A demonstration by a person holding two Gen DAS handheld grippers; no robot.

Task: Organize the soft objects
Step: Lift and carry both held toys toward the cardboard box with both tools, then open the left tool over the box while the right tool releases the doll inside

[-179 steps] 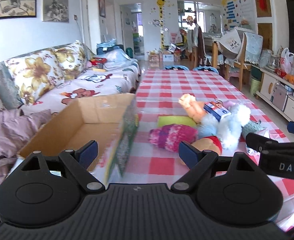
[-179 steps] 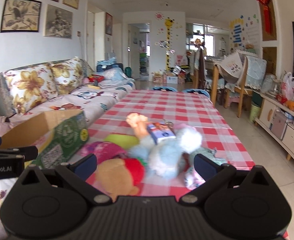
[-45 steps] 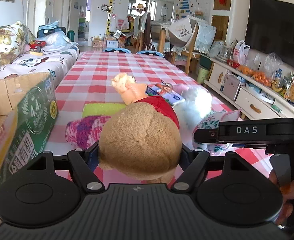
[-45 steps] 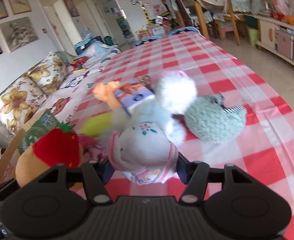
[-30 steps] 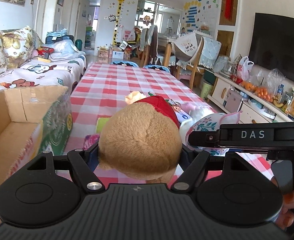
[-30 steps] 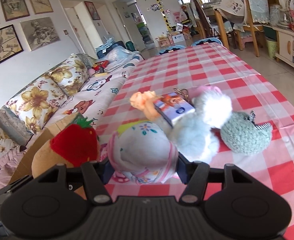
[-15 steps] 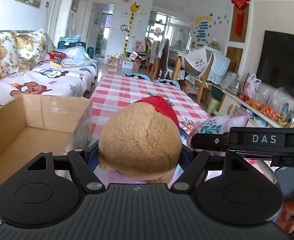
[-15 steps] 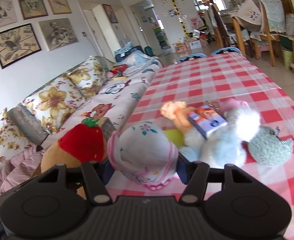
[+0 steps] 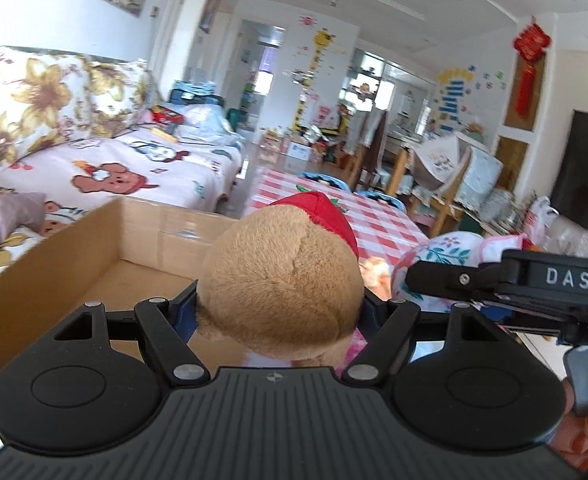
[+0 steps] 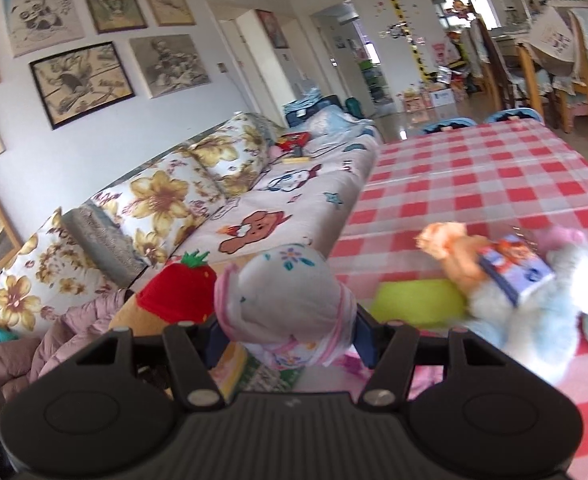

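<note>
— The left gripper (image 9: 280,312)?
— Clamped wide on the brown plush toy (image 9: 282,276) with its red strawberry cap, raised at the near edge of the open cardboard box (image 9: 94,248).
— And the right gripper (image 10: 286,336)?
— Narrower, pinching the floral cloth toy (image 10: 286,308) above the checked table (image 10: 494,176) — the pile of soft toys (image 10: 506,280) lies just to its right.
</note>
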